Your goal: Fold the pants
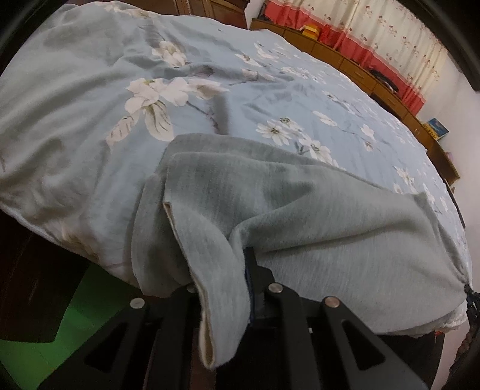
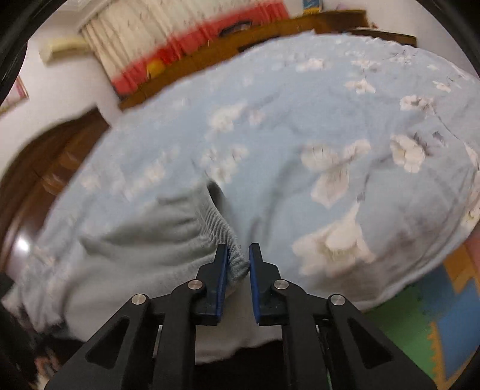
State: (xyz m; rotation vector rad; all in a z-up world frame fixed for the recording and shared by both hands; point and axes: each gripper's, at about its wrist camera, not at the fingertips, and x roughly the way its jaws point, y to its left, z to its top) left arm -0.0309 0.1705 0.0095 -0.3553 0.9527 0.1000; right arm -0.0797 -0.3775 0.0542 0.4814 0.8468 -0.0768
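Note:
Grey knit pants lie on a blue floral bedspread near the bed's front edge. My left gripper is shut on a leg end of the pants, and the cloth drapes over its fingers and hides the left one. In the right wrist view the pants show their ribbed waistband. My right gripper has its blue-padded fingers a little apart around the waistband corner, with a gap on the right side. That view is blurred by motion.
The bedspread covers most of both views. A wooden ledge with a red and cream curtain runs along the far side. A dark wooden headboard and a coloured foam floor mat also show.

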